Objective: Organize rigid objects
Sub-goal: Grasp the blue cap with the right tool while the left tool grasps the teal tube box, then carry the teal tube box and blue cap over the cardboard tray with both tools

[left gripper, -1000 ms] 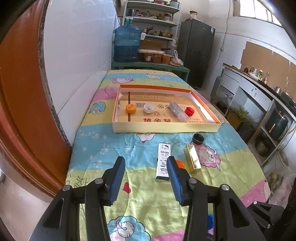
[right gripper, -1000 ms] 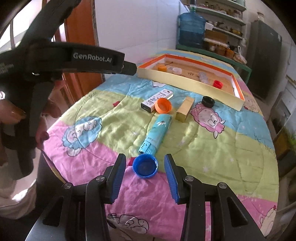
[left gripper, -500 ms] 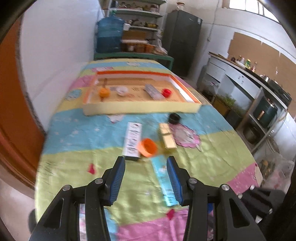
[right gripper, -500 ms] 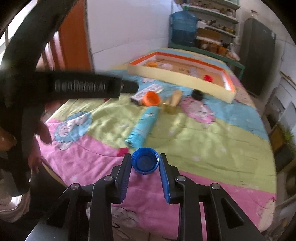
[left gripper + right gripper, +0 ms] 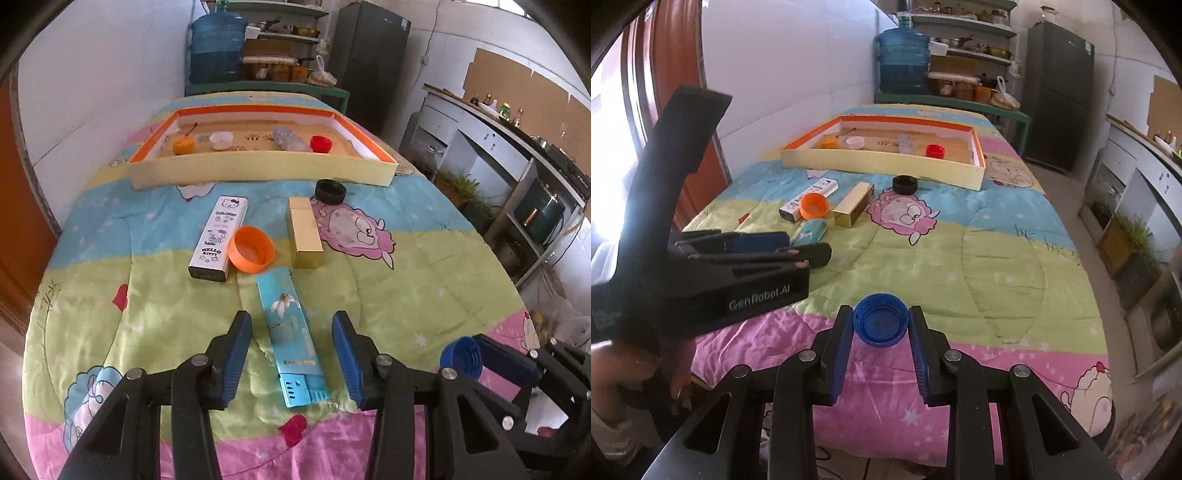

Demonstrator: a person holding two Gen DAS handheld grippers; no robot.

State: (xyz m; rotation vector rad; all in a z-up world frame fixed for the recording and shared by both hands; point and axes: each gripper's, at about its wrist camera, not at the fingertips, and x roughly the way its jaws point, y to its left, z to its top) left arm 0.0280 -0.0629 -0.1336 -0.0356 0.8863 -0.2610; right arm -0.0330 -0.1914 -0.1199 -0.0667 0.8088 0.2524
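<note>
- Blue cap [image 5: 880, 324], bottom centre of the right wrist view: now clamped between the right gripper [image 5: 880, 334] fingers and seemingly off the quilt; a second ago it lay loose between them. Pick looks done, next is carrying it to the tray.
- Left gripper [image 5: 291, 345], lower centre of the left wrist view: jaws have just been closing, fingers straddle the blue tube [image 5: 291, 332], pads not touching it yet. Earlier it was aimed farther up, at the white box.
- Mid frame on the worktop [image 5: 406, 295]: white Hello Kitty box [image 5: 218, 236], orange cap [image 5: 251, 249] touching it, gold box [image 5: 304, 236], black cap [image 5: 330, 191]; all still to sort.
- Upper centre: tray [image 5: 258, 171] with an orange cap, white cap, clear bottle and red cap inside.
</note>
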